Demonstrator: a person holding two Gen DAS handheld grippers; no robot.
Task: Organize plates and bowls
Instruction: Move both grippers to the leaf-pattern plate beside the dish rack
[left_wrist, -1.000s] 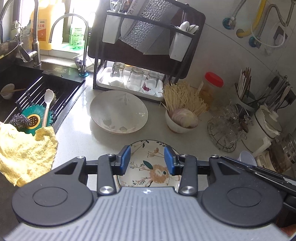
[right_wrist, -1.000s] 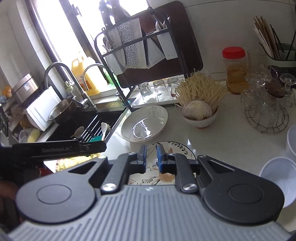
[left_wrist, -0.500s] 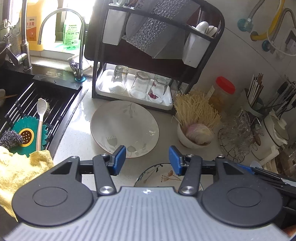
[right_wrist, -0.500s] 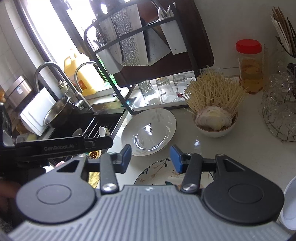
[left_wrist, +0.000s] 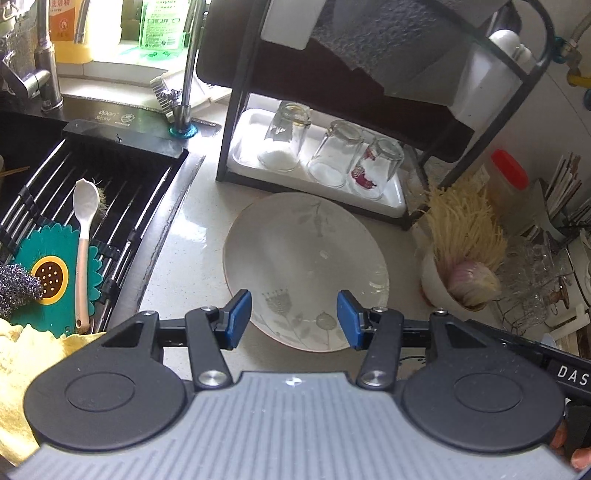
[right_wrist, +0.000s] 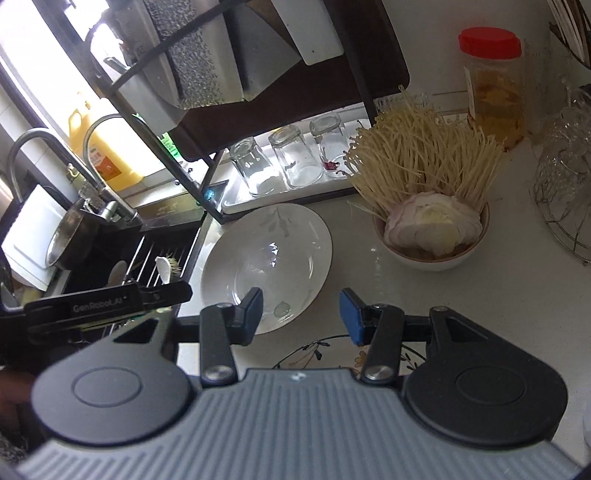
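Nearby, pale countertop (left_wrist: 192, 236) beside black sink (left_wrist: 110, 184).

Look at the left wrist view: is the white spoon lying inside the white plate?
No, the white spoon lies on the sink rack, apart from the white plate on the counter.

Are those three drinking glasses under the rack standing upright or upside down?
Upside down. All three glasses rest mouth-down on the white tray, with their thick bases facing up.
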